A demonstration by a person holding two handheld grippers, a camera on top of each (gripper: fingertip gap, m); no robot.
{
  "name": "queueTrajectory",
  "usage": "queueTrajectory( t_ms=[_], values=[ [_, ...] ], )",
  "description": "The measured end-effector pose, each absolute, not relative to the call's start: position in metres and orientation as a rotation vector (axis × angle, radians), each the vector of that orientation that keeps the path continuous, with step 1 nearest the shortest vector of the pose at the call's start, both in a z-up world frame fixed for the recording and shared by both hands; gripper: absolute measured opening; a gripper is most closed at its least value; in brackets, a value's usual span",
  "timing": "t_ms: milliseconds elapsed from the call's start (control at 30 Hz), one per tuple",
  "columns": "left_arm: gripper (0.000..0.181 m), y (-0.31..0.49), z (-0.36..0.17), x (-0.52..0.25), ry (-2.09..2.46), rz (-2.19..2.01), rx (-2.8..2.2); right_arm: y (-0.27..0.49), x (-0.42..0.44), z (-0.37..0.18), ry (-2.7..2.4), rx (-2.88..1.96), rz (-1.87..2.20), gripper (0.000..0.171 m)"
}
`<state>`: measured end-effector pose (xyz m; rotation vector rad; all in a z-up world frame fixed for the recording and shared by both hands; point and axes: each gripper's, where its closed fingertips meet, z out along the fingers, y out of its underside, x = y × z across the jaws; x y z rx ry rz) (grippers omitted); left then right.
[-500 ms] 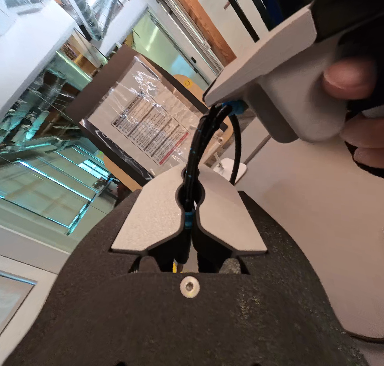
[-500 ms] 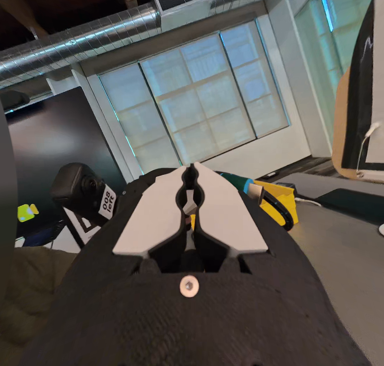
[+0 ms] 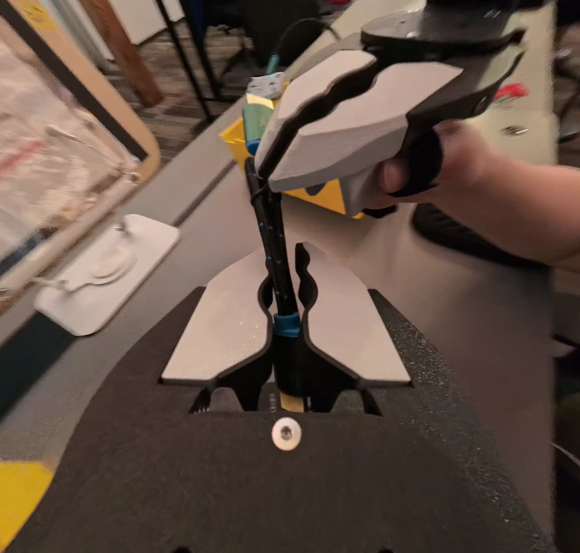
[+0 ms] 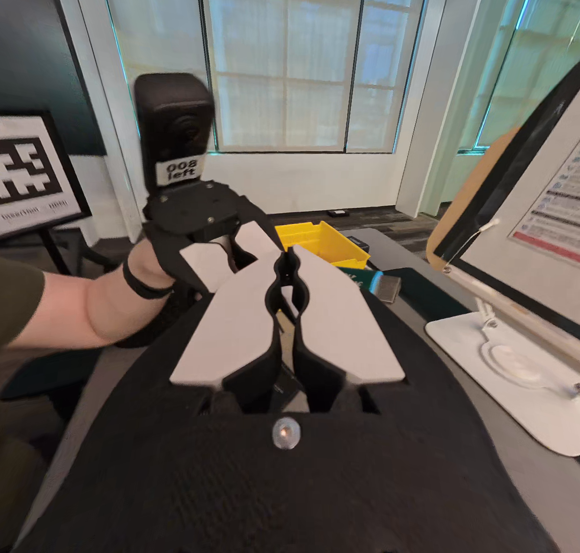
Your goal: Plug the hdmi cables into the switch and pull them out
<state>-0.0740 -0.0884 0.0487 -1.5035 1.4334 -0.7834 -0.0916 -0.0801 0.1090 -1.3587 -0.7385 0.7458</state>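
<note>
The left gripper [image 3: 284, 290] is seen with its jaws parted a little, and the black, blue-collared plug [image 3: 286, 353] of an hdmi cable [image 3: 273, 246] is seated between them; whether the plug is pinched firmly cannot be told. The braided cable, bundled with a tie, runs up from the plug to the tips of the right gripper [image 3: 262, 174], which is closed with the cable caught at its tip. In the right wrist view the right gripper's jaws [image 4: 287, 257] are seen pressed nearly together. A yellow bin [image 4: 326, 244] is set on the grey surface [image 3: 345, 233] behind both grippers, and a green plug with a metal end [image 4: 376, 284] lies just beside it. The switch cannot be made out.
</note>
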Motion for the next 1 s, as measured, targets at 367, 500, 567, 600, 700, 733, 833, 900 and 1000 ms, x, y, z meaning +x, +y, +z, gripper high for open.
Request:
queueTrajectory(
  t_ms=[367,500,567,600,700,733,833,900,1000],
  values=[
    [0.007,-0.136,0.056,-0.078,1.615,-1.338,-1.476,-0.116,-0.101,0.106,-1.048,-1.177,0.773,0.001],
    [0.005,-0.132,0.061,-0.071,1.541,-1.399,-1.467,-0.115,-0.096,0.108,-1.036,-1.153,0.762,0.001],
    [0.004,-0.127,0.069,-0.066,1.457,-1.42,-1.433,-0.109,-0.089,0.119,-0.955,-1.126,0.72,0.001],
    [0.004,-0.125,0.072,-0.064,1.412,-1.418,-1.424,-0.106,-0.086,0.122,-0.921,-1.115,0.672,0.002],
    [0.004,-0.112,0.076,-0.059,1.297,-1.292,-1.392,-0.104,-0.088,0.125,-0.927,-1.077,0.4,0.005],
    [0.003,-0.106,0.078,-0.059,1.254,-1.238,-1.374,-0.105,-0.088,0.125,-0.951,-1.072,0.288,0.012],
    [0.003,-0.094,0.09,-0.065,1.167,-1.101,-1.316,-0.11,-0.091,0.129,-0.997,-1.059,0.051,0.018],
    [0.004,-0.091,0.094,-0.068,1.148,-1.004,-1.286,-0.113,-0.091,0.134,-0.998,-1.022,-0.091,0.017],
    [0.003,-0.09,0.094,-0.069,1.144,-0.892,-1.278,-0.11,-0.088,0.135,-1.026,-0.963,-0.413,0.017]
  ],
)
